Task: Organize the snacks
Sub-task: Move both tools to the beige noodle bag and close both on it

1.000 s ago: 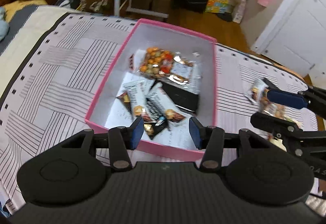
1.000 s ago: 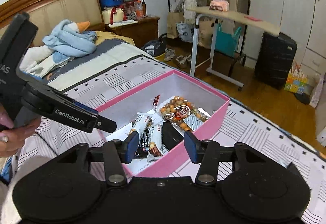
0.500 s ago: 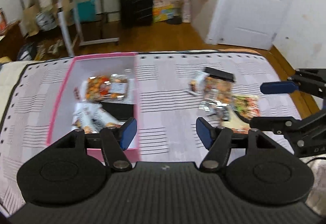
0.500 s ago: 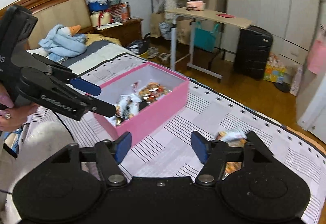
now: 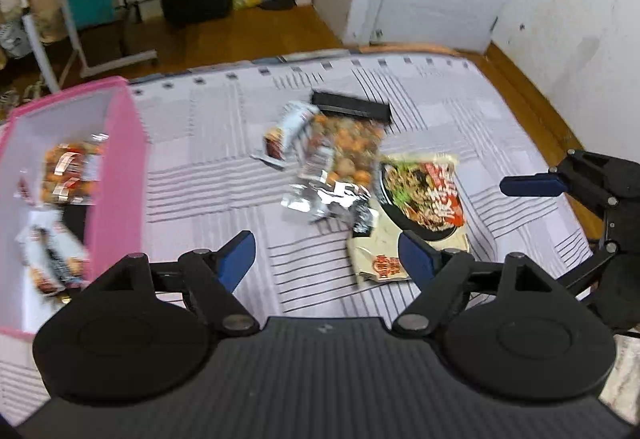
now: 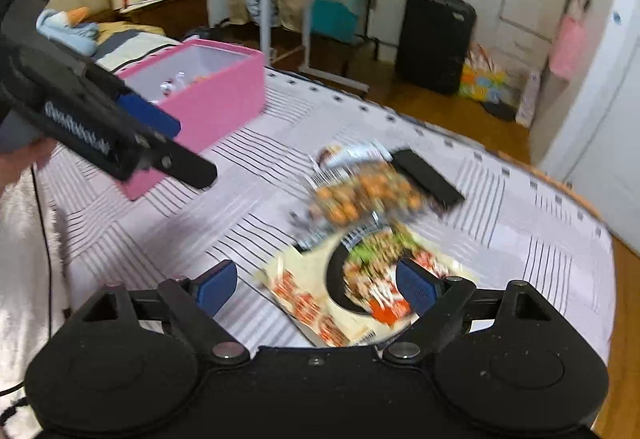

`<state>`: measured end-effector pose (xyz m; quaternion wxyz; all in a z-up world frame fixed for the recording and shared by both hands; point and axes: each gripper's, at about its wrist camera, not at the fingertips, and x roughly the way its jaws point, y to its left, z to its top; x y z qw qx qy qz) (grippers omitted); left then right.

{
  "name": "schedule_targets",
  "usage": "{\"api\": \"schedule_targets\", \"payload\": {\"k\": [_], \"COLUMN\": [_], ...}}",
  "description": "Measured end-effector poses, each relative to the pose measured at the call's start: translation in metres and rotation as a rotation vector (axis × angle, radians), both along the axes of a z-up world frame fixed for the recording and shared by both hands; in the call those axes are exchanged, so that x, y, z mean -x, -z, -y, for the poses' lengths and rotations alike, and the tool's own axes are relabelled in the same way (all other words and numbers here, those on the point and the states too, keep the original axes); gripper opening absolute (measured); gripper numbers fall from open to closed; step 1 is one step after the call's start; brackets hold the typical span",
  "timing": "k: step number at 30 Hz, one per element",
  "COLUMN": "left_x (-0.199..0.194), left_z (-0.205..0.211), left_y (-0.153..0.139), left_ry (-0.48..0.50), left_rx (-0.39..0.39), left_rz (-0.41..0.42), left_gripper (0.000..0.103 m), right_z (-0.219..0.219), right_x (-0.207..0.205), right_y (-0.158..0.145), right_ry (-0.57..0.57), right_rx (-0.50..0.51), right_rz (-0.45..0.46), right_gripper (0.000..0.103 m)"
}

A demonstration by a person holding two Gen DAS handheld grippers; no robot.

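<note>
Bed (image 5: 224, 175) under a pale striped cover; pink box (image 5: 120, 175) sits on its left; near the middle lie a snack pile (image 5: 340, 167), noodle packet (image 5: 424, 195), black bar (image 5: 352, 107).

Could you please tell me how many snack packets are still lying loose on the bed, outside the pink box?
About 5: black bar, white wrapper, nut bag, silver wrapper, large noodle packet. They overlap, so more may be hidden.

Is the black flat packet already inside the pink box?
No, the black flat packet lies on the striped bedspread, apart from the pink box, beside the loose snack pile.
</note>
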<state>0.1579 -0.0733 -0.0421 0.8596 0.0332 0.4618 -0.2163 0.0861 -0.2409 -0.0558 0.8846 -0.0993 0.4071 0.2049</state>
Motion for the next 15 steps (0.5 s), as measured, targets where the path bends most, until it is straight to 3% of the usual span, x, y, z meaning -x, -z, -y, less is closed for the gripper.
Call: {"api": "schedule_targets", "payload": {"k": [2, 7, 11, 15], "left_x": [-0.010, -0.029, -0.039, -0.043], "left_z": [0.013, 0.029, 0.028, 0.030], "left_y": [0.018, 0.056, 0.084, 0.102], "left_ry": [-0.007, -0.024, -0.031, -0.038], "left_rx": [0.005, 0.038, 0.103, 0.112], "left_rz": [-0.029, -0.065, -0.100, -0.062], "left_gripper": [0.078, 0.078, 0.077, 0.076], "right_z": [0.009, 0.016, 0.022, 0.025], "right_x": [-0.004, -0.006, -0.018, -0.034], "right_y": [0.013, 0.040, 0.062, 0.083], "right_ry": [0.014, 0.017, 0.042, 0.082], "right_rx": [0.000, 0.106, 0.090, 0.068], "right_rz": [-0.021, -0.061, -0.157, -0.236], "right_gripper": [0.090, 0.092, 0.093, 0.093]}}
